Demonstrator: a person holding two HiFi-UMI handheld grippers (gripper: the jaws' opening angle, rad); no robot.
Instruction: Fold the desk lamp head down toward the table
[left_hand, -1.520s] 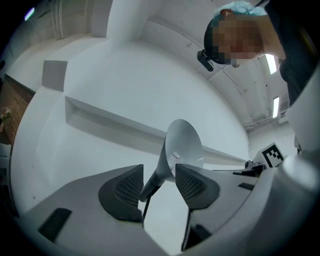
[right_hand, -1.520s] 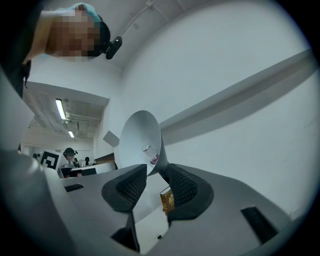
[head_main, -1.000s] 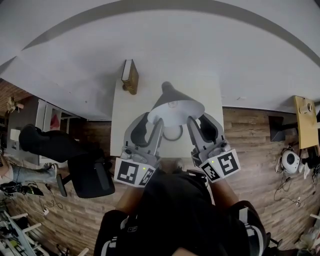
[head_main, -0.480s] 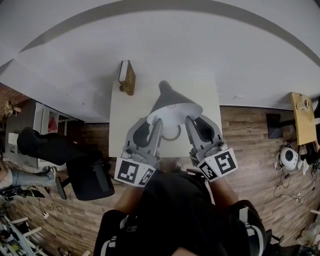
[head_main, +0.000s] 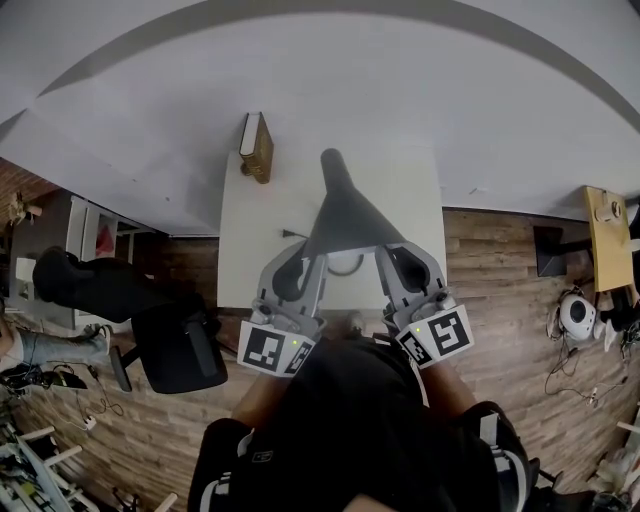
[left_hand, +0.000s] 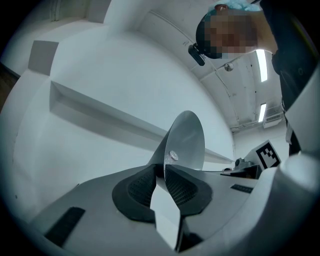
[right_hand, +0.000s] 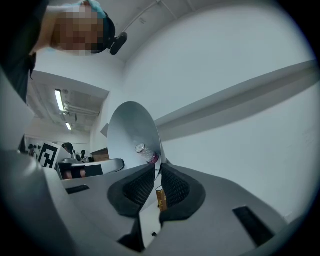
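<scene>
A grey cone-shaped lamp shade (head_main: 345, 215) stands over the white table (head_main: 258, 235), its grey outside turned up to the head view and its round base (head_main: 346, 264) just below it. My left gripper (head_main: 316, 252) holds the shade's left rim and my right gripper (head_main: 386, 252) its right rim. In the left gripper view the shade (left_hand: 186, 142) has its thin edge between the pads of the left gripper (left_hand: 163, 170), whose jaws are closing on it. The right gripper (right_hand: 156, 169) is likewise closing on the shade (right_hand: 131, 134), near the bulb (right_hand: 145, 150).
A brown book (head_main: 258, 148) stands at the table's far left corner, also visible between the right pads as the book (right_hand: 161, 197). A black office chair (head_main: 178, 350) stands left of the table on the wood floor. A small yellow table (head_main: 608, 235) is at the far right.
The shade has tipped forward: its white inside faced the head camera before, now only the grey outside shows. Both grippers stayed at the rim and sank slightly with it.
</scene>
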